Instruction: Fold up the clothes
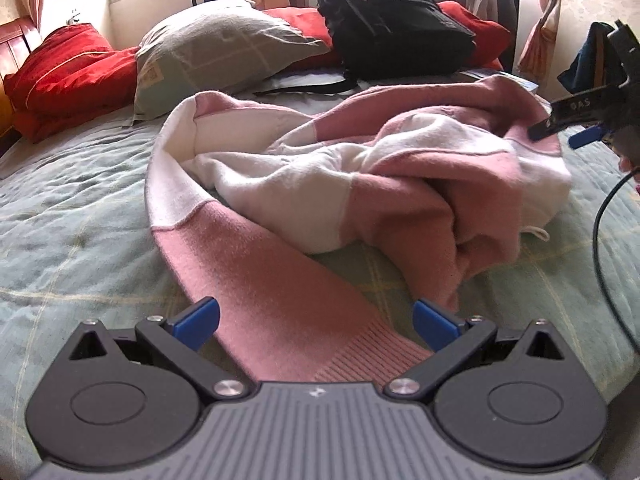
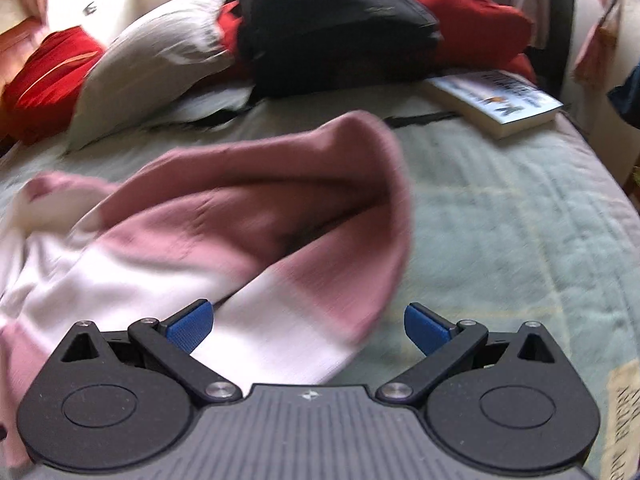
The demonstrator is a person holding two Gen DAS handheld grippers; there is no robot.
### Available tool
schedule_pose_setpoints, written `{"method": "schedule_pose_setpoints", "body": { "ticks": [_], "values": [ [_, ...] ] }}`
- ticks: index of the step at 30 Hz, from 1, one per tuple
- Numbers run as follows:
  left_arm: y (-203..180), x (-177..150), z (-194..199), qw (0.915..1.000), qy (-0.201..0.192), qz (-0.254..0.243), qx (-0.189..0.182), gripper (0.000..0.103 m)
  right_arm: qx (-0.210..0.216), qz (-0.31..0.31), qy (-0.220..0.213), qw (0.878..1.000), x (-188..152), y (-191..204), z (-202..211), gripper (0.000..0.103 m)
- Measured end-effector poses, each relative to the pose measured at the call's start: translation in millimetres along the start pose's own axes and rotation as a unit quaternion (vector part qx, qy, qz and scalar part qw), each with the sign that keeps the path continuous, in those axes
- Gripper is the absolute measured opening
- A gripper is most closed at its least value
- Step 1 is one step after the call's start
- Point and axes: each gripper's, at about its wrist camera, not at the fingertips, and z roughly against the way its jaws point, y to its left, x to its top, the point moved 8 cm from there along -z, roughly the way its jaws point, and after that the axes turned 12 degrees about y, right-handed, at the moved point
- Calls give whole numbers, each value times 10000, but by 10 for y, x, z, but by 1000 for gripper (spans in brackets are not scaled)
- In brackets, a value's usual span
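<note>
- A pink-and-white sweatshirt (image 1: 360,184) lies crumpled in a heap on the pale green quilt (image 1: 80,216) of a bed.
- One pink sleeve with a ribbed cuff (image 1: 360,356) stretches out from the heap and runs between the spread blue pads of the left gripper (image 1: 316,322), whose jaws stand wide apart, gripping nothing.
- The right gripper (image 2: 308,326) is likewise spread wide, hovering over a white-and-pink fold of the sweatshirt, clamping nothing.
- Behind the heap sit a grey pillow (image 1: 224,48), red cushions (image 1: 68,72) and a black backpack (image 1: 392,20); a book (image 2: 496,100) lies near the bed's right edge.
</note>
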Motion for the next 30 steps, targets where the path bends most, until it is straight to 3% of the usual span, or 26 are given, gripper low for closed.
{"method": "schedule_pose_setpoints", "body": {
  "ticks": [5,11,17,22,26,30],
  "values": [
    [-18,-129,33,10000,81,-13,-11,102,260,-109,175,9994,-374,104,-81,103],
    [-47,-267,57,9998,174,-33,-17,102,1094,-255,138,9936,-777,231,-134,103],
    [-92,-307,50,9997,216,-43,-43,102,886,-139,-146,9959,-931,281,-309,103],
    [-62,-328,38,9997,263,7,1,102,339,566,-321,9973,-1038,427,-292,103],
    [-64,-320,40,9997,254,4,0,102,336,316,-426,9980,-933,443,-113,103],
    [-118,-324,36,9996,259,-60,-60,102,238,56,-623,9978,-583,446,-59,103]
  ]
}}
